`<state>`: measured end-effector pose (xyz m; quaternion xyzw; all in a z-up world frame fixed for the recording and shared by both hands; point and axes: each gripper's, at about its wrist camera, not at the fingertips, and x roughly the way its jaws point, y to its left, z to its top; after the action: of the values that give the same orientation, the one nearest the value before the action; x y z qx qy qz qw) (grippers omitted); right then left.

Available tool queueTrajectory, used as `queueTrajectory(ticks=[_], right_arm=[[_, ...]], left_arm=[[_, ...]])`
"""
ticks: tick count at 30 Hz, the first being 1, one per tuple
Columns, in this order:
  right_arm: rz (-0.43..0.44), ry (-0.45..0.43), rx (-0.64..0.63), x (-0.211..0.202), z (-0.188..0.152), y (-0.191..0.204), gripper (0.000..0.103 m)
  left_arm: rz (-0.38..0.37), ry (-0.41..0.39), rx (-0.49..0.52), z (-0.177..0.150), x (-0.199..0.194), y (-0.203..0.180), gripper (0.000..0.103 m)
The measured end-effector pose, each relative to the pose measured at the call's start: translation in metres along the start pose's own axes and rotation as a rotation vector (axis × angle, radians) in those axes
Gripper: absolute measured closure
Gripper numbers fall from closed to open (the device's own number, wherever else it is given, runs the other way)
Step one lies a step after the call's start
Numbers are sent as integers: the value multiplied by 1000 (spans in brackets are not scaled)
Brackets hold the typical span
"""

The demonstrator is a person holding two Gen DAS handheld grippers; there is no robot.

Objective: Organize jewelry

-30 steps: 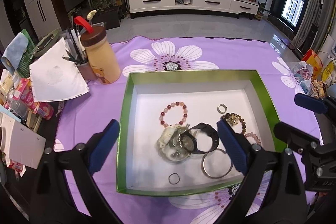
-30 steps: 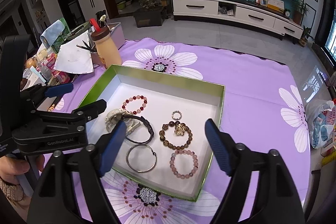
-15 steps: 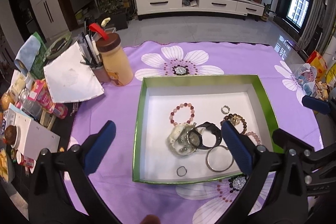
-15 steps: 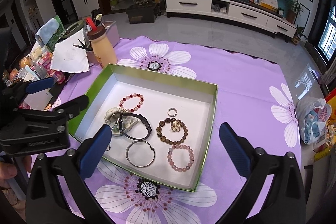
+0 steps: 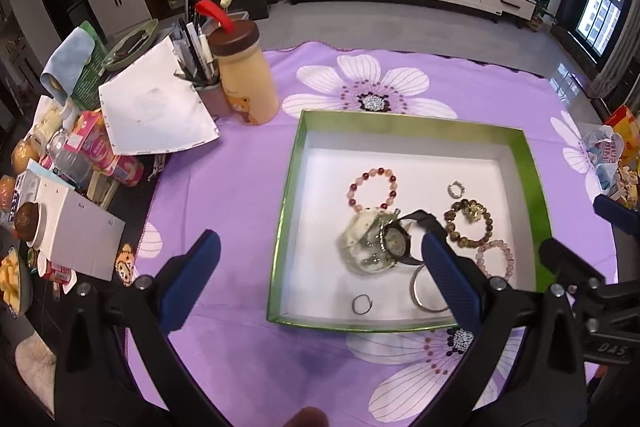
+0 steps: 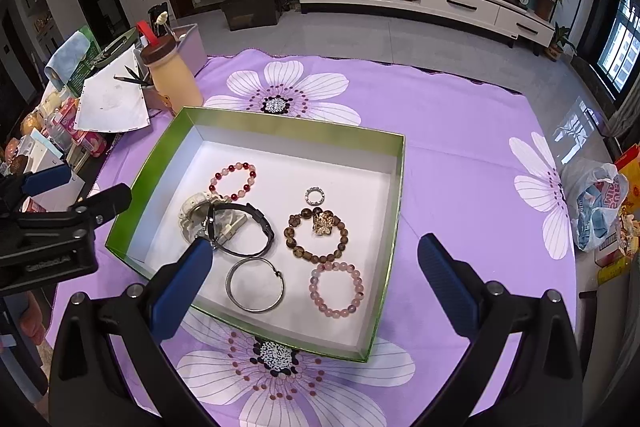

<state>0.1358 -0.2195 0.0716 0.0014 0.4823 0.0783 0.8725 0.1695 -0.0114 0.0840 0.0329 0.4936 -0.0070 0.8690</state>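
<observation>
- The left gripper (image 5: 320, 275) hovers above the purple flowered cloth (image 5: 240, 187), its blue fingers (image 5: 188, 279) spread wide with nothing between them.
- Beyond its left finger, well apart, stand a tan bottle (image 5: 246, 79) with a brown lid and a loose white sheet (image 5: 154, 111).
- The green-rimmed tray (image 5: 286, 211) lies ahead of this gripper and toward its right finger; the tray's left wall falls between the two fingers.
- Just ahead of the left gripper's right finger, a black watch (image 5: 400, 239) lies over a whitish watch (image 5: 360, 243); a small thin ring (image 5: 362, 304) sits nearer the tray's front wall.
- The right gripper (image 6: 312, 277) hangs over the tray's front half, jaws likewise wide apart and holding nothing.
- Beyond its left fingertip lies the red-and-pink bead bracelet (image 6: 233, 182).
- Just beside that left fingertip lies the silver bangle (image 6: 255, 285), between the fingers.
- Further right between the fingers: the pink bead bracelet (image 6: 337, 290), beyond it the brown bead bracelet (image 6: 316, 234) with a gold charm, then a small sparkly ring (image 6: 314, 195).
- Its right finger (image 6: 446, 287) sits over bare cloth outside the tray's right wall.
</observation>
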Motion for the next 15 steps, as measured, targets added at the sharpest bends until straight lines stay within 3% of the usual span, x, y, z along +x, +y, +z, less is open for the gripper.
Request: queueTrajectory(ticks=[15], right_arm=[[-24, -28, 11, -21, 2, 0, 1]], left_arm=[[43, 47, -14, -3, 0, 7, 2]])
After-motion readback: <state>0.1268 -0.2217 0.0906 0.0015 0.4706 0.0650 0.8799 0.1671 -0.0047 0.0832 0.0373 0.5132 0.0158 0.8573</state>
